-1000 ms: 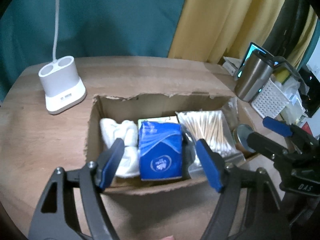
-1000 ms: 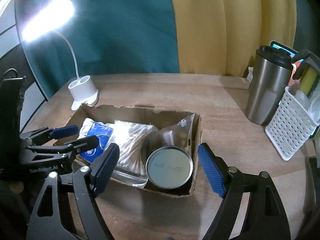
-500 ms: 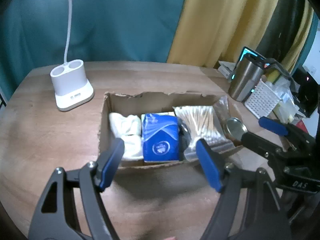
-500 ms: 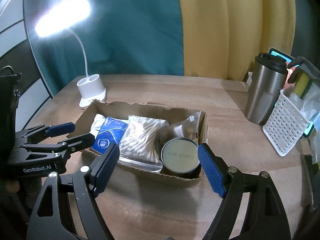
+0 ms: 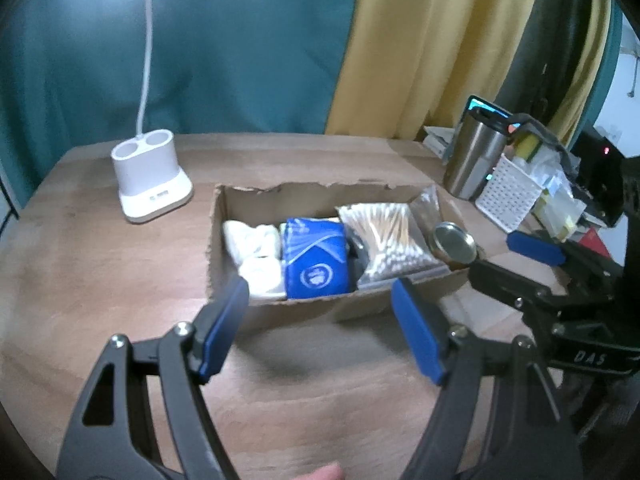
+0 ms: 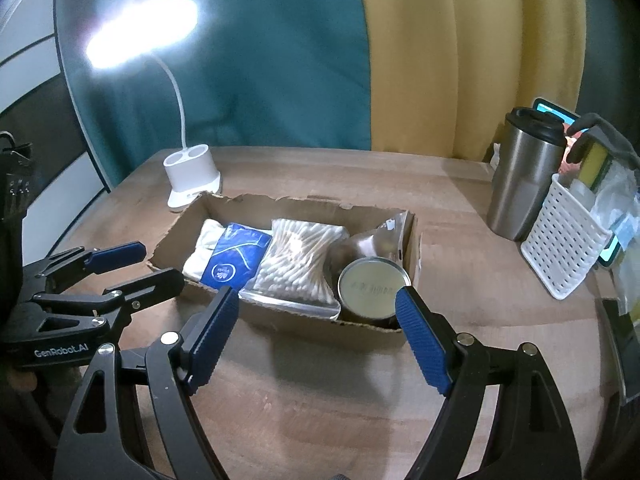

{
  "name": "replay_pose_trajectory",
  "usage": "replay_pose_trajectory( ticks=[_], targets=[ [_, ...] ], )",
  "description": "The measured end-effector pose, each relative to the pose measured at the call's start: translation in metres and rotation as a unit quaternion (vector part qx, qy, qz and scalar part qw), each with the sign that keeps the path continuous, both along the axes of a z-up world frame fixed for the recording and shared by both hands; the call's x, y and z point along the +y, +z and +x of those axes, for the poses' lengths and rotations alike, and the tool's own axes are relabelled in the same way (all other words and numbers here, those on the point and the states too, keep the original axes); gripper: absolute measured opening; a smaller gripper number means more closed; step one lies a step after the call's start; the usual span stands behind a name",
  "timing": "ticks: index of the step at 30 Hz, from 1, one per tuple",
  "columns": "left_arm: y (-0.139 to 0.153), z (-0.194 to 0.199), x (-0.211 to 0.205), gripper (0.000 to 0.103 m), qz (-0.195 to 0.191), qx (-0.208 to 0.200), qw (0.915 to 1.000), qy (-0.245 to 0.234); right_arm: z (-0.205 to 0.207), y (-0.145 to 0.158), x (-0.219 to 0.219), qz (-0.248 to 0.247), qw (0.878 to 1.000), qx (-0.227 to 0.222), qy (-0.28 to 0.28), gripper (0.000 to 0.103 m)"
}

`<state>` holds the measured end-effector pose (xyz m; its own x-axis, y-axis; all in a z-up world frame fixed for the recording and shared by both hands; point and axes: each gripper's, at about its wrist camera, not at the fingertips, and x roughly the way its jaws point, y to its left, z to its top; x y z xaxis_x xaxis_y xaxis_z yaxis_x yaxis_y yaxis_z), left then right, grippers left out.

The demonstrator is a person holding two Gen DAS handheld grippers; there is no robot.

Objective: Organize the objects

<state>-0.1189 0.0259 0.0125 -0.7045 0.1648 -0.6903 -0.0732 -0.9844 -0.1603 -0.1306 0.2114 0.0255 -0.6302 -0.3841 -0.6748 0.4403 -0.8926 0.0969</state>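
Observation:
A shallow cardboard box (image 5: 276, 194) (image 6: 276, 322) sits mid-table. Packed side by side inside it are a white cloth (image 5: 252, 246) (image 6: 202, 248), a blue tissue pack (image 5: 316, 260) (image 6: 236, 256), a clear bag of cotton swabs (image 5: 388, 236) (image 6: 300, 260), a crinkled clear pouch (image 6: 368, 244) and a round tin with a metal lid (image 5: 454, 240) (image 6: 370, 288). My left gripper (image 5: 320, 320) (image 6: 124, 268) hovers in front of the box, open and empty. My right gripper (image 6: 316, 328) (image 5: 516, 256) hangs before the box's right end, open with nothing between its fingers.
A white desk lamp base (image 5: 150, 176) (image 6: 192, 178) stands behind the box's left end, its lit head (image 6: 140, 28) above. At the right stand a steel tumbler (image 6: 524, 176) (image 5: 474, 160) and a white perforated basket (image 6: 564, 244) (image 5: 508, 192) stuffed with items. Teal and yellow curtains hang behind.
Both grippers have drawn back and risen away from the box, which now looks smaller and farther. Their jaws stayed open. Nothing in the box moved.

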Motion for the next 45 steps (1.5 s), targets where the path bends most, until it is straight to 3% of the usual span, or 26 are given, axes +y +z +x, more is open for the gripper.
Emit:
replay_pose_trajectory(
  ticks=[8, 17, 19, 21, 28, 45],
  targets=[
    [0.0, 0.017, 0.004, 0.075, -0.017, 0.003, 0.9998, 0.003, 0.014, 0.001, -0.001, 0.001, 1.0, -0.003, -0.001, 0.083],
    [-0.002, 0.041, 0.002, 0.076, -0.001, 0.002, 1.0, 0.001, 0.038, 0.003, 0.007, -0.008, 1.0, 0.01, -0.007, 0.083],
    [-0.002, 0.047, 0.002, 0.091, 0.001, 0.007, 1.0, 0.001, 0.042, 0.001, 0.008, -0.007, 1.0, 0.01, -0.005, 0.083],
    [-0.002, 0.053, 0.002, 0.095, 0.002, 0.015, 0.9999, 0.001, 0.046, -0.002, 0.008, -0.004, 1.0, 0.011, -0.004, 0.085],
    [0.001, 0.063, 0.001, 0.096, -0.01, 0.022, 0.9997, 0.009, 0.058, -0.008, 0.01, -0.001, 1.0, 0.008, -0.005, 0.091],
    [0.003, 0.068, -0.004, 0.096, -0.01, 0.026, 0.9996, 0.011, 0.064, -0.006, 0.007, 0.013, 1.0, 0.016, -0.008, 0.091]
  ],
)
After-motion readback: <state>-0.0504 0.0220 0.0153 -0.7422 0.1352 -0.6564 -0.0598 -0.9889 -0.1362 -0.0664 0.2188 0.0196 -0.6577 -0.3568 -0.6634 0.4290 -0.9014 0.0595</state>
